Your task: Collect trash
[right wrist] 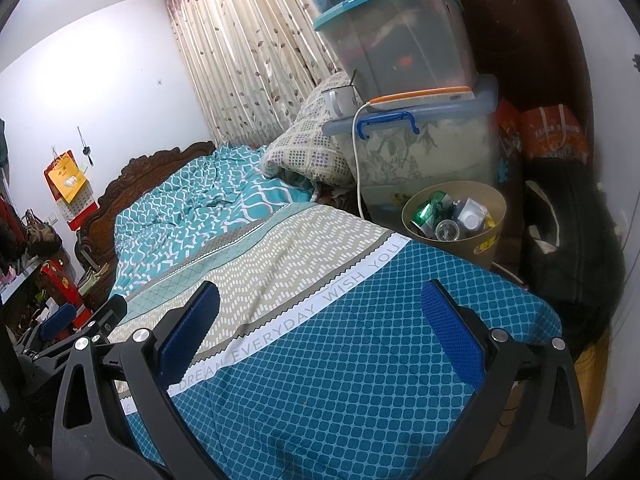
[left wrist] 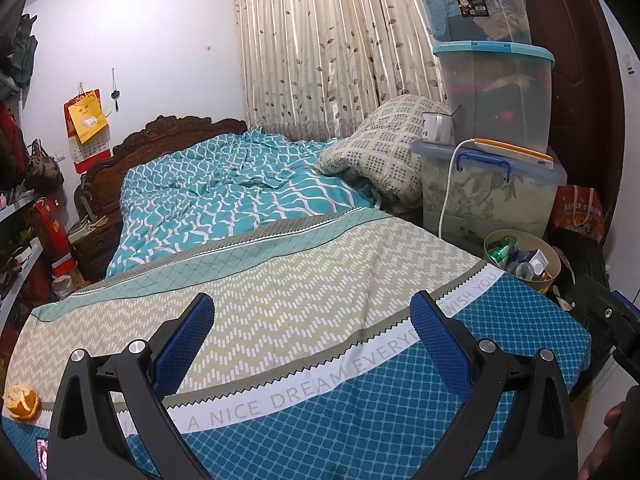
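Observation:
An orange peel [left wrist: 22,402] lies on the bedspread near the bed's lower left corner, well left of my left gripper [left wrist: 314,312]. That gripper hangs open over the patterned bedspread [left wrist: 280,292] with nothing between its blue pads. My right gripper [right wrist: 320,300] is open too, empty, above the blue foot end of the bed. A tan waste bin [left wrist: 554,270] [right wrist: 494,236] stands by the bed's right side, holding green cans, a clear cup and cartons. The left gripper's body [right wrist: 80,332] shows at the left edge of the right wrist view.
Stacked clear storage boxes [left wrist: 496,92] with a white mug [left wrist: 436,128] and a white cable [left wrist: 446,196] stand behind the bin. A folded quilt [left wrist: 384,148], teal duvet [left wrist: 224,188] and carved headboard lie farther back. Shelves with bags fill the left. A dark bag [right wrist: 568,248] sits right.

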Demonstrator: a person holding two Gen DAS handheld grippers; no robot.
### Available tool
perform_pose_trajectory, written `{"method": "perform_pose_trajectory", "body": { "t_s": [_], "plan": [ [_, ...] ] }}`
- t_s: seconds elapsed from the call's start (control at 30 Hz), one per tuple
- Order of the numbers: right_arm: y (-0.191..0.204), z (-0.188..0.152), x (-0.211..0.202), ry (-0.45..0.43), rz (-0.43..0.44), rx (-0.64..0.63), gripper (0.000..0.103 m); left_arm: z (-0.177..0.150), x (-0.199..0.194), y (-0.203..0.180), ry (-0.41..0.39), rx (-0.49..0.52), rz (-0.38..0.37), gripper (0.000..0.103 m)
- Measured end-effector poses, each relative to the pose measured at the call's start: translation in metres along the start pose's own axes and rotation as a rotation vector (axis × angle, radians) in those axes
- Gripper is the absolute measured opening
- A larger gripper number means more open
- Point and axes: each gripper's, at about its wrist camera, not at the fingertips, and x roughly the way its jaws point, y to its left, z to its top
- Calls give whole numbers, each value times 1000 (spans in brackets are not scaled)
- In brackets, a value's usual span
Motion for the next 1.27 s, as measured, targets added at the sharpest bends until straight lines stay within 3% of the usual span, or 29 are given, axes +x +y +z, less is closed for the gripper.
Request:
{"method": "perform_pose_trajectory", "body": {
  "t_s": [1.27],
  "plan": [
    [-6, -3, 1, 7, -1, 9, 100, -4, -4, 1, 4, 11, -20, 94]
  ]
}}
